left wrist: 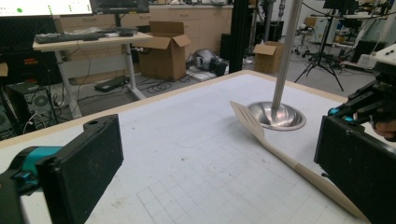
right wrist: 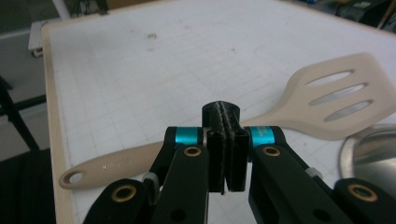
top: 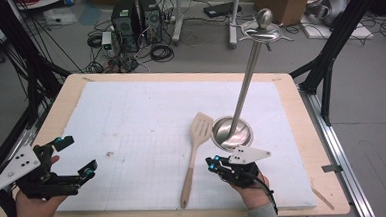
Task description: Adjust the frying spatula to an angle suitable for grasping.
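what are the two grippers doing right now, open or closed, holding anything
Left gripper: open, fingers wide apart, nothing between them.
Right gripper: closed, fingers pressed together with nothing between them, above the spatula.

One camera hangs above the person's edge of the table (top: 290, 91), facing forward and down, far enough back to take in the whole white mat (top: 146, 116) and the floor beyond. A second rides on the left gripper (left wrist: 219, 158), low over the mat, looking across it toward the spatula (left wrist: 275, 144) and the steel stand (left wrist: 280, 112), with the room behind. A third rides on the right gripper (right wrist: 226, 140), very close and tilted down at the mat, with the spatula (right wrist: 322, 105) just past its jaws. All three share the spatula (top: 195, 148), the stand's base (top: 231, 132) and the mat around them.
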### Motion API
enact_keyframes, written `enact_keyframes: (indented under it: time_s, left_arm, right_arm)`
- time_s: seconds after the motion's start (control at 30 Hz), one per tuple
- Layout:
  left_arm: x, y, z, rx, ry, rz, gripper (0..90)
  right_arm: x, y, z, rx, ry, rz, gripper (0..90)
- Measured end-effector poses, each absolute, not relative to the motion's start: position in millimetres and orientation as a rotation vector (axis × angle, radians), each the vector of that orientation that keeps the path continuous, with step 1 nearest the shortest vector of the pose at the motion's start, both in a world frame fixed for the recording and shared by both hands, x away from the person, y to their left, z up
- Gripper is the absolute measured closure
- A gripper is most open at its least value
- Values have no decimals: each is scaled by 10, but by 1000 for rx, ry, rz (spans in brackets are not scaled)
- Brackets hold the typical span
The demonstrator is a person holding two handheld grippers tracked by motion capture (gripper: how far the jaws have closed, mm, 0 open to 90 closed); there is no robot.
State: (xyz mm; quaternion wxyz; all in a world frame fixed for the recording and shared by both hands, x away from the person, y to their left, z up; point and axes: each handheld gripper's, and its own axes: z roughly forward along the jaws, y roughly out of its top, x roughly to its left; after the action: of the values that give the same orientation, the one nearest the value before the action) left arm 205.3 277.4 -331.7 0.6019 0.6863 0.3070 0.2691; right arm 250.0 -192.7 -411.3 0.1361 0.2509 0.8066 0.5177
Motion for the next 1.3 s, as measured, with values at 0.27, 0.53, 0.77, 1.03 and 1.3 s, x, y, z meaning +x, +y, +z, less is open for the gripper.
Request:
enact_keyframes:
  time_s: [0.27, 0.53, 0.77, 1.03, 1.3]
  left_arm:
    - [2061, 2757, -3336, 1597, 715, 616, 17]
    - [2083, 2743, -3368, 1606, 719, 609, 17]
    - [2083, 2748, -3374, 1604, 721, 609, 17]
    - [2092, 2740, -3388, 1609, 726, 608, 17]
    - [2090, 2744, -3391, 1608, 729, 609, 17]
  right_arm:
    - [2603, -1734, -4322, 746, 2425, 1437, 894]
    - [2674, -1574, -4459, 761, 2502, 1353, 895]
    - [2748, -1549, -4495, 829, 2540, 1335, 897]
    - [2742, -1471, -4513, 767, 2600, 1254, 900]
    - [2762, -1402, -4506, 818, 2585, 1318, 900]
